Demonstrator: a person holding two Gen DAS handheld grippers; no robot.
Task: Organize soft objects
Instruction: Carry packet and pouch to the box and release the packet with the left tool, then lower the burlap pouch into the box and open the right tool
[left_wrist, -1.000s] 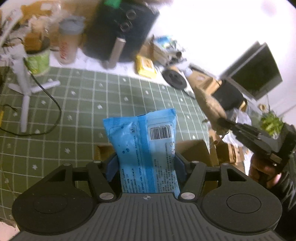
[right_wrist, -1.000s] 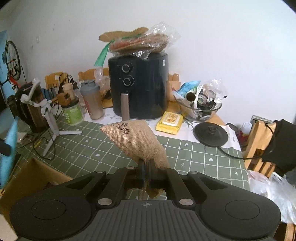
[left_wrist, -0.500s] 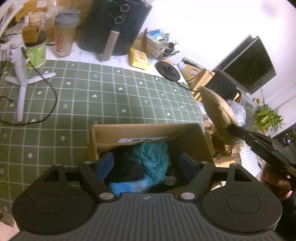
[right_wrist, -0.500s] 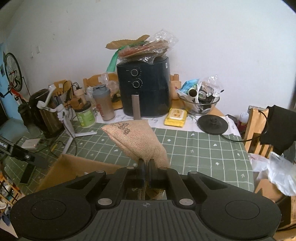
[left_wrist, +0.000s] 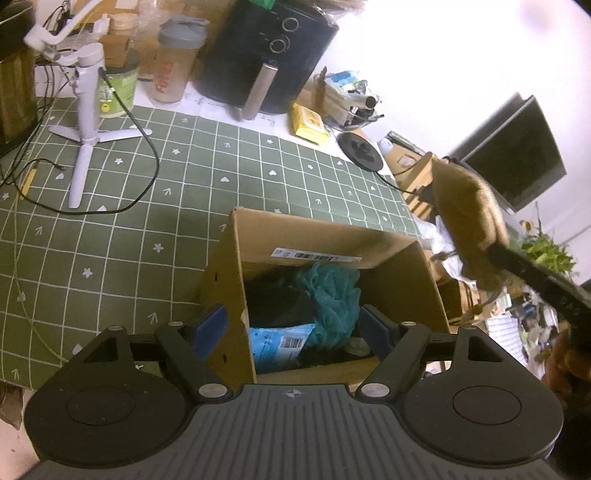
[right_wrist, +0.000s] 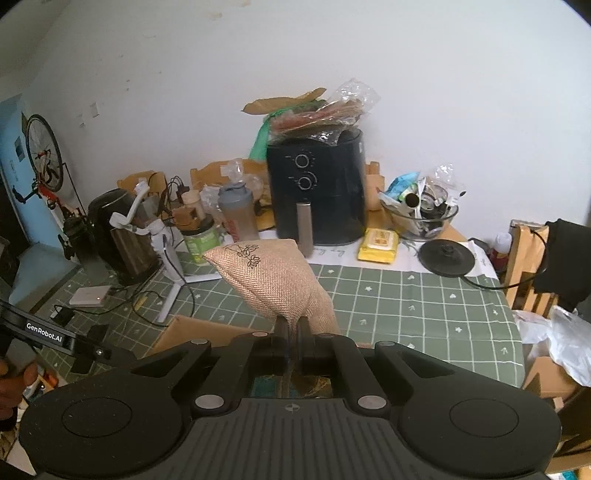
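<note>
An open cardboard box (left_wrist: 306, 236) stands on the green checked tablecloth. Inside lie a blue packet (left_wrist: 277, 345), a teal mesh sponge (left_wrist: 328, 291) and something black. My left gripper (left_wrist: 291, 328) is open and empty above the box's near side. My right gripper (right_wrist: 291, 328) is shut on a tan burlap pouch (right_wrist: 273, 280) with a flower drawing, held in the air. In the left wrist view the pouch (left_wrist: 469, 218) hangs to the right of the box, above its right edge.
A black air fryer (right_wrist: 317, 192), a shaker bottle (right_wrist: 238, 214), a green jar (right_wrist: 201, 240), a white tripod (left_wrist: 83, 122) with a cable, a yellow packet (right_wrist: 378, 240), a glass bowl of clutter (right_wrist: 421, 218) and a black disc (right_wrist: 447, 254) stand at the table's back.
My left gripper opened and dropped the blue packet into the box, then pulled back a little. My right gripper rose with the burlap pouch and came closer to the box.
</note>
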